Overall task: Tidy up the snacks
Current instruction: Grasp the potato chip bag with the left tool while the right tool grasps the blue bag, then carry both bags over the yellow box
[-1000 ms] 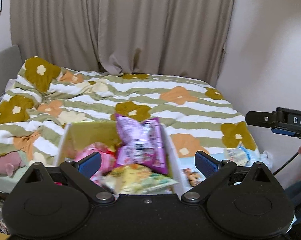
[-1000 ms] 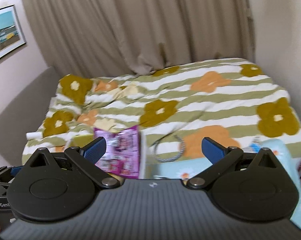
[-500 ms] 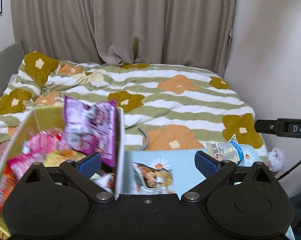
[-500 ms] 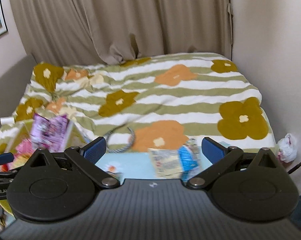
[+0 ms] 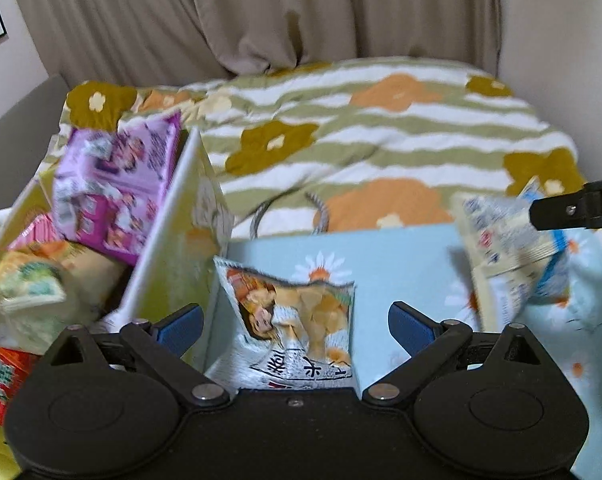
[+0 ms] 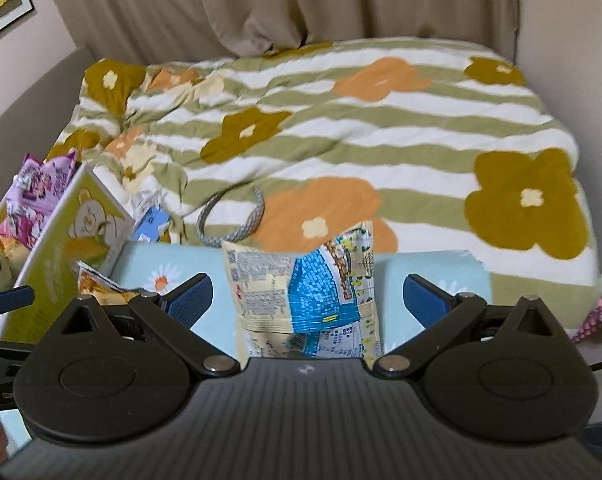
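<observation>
Left gripper is spread wide, blue pads either side of an orange-and-white chip bag standing inside the pale blue daisy-print box, neither pad touching it. Tight on its left: the white-edged wall of the yellow bear-print box sits just beside the left pad, so there's little room that way. To the right, bare blue floor of the box lies open up to the cream-and-blue snack bag.

Right gripper is wide too, jaws straddling that same cream-and-blue snack bag, which stands upright against the far wall of the blue box, gaps showing on both sides. Beyond the rim, a grey rope loop lies on the flowered duvet, which is otherwise open.

The yellow box is crammed: purple snack pack on top, pale green bag below, red pack at the near corner.

Compared with half a second ago, both cameras have dropped in closer, and the chip bag now sits squarely between the left pads instead of low in view.
</observation>
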Demonstrator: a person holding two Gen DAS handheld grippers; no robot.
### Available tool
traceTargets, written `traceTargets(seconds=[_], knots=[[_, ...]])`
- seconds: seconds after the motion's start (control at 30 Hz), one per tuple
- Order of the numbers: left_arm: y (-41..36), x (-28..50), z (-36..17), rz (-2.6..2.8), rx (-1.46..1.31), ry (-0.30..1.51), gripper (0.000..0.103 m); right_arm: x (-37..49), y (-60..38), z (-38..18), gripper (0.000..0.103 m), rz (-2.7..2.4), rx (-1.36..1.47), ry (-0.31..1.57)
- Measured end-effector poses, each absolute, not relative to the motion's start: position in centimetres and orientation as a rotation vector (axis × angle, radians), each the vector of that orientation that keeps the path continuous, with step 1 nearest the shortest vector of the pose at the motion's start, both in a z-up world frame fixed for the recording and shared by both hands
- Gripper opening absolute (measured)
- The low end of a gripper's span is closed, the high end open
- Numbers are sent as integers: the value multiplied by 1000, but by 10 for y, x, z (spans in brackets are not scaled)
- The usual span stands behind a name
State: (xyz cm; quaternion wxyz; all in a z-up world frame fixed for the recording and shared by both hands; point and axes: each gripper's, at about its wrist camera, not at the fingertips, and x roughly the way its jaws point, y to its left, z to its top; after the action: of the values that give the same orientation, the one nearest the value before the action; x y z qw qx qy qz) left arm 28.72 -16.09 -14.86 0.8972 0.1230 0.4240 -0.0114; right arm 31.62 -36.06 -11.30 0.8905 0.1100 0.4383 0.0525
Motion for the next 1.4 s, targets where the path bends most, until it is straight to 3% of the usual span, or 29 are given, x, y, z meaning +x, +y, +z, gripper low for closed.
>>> traceTargets(seconds=[0.4, 0.63, 0.8, 1.2, 1.4], knots=[[-168, 313, -197, 72, 321, 990, 95, 340, -369, -157, 103, 189, 261, 970], [-162, 314, -204, 42, 276, 1024, 74, 348, -370, -170, 103, 216, 281, 988], [-164, 312, -202, 25, 283, 1020, 69, 352, -371, -174, 103, 224, 306, 994], [-170, 297, -173, -22, 244, 982, 68, 348, -371, -170, 103, 215, 332, 994], [-166, 285, -156, -38, 217, 953, 68, 344, -366, -161, 87, 233, 305, 983]])
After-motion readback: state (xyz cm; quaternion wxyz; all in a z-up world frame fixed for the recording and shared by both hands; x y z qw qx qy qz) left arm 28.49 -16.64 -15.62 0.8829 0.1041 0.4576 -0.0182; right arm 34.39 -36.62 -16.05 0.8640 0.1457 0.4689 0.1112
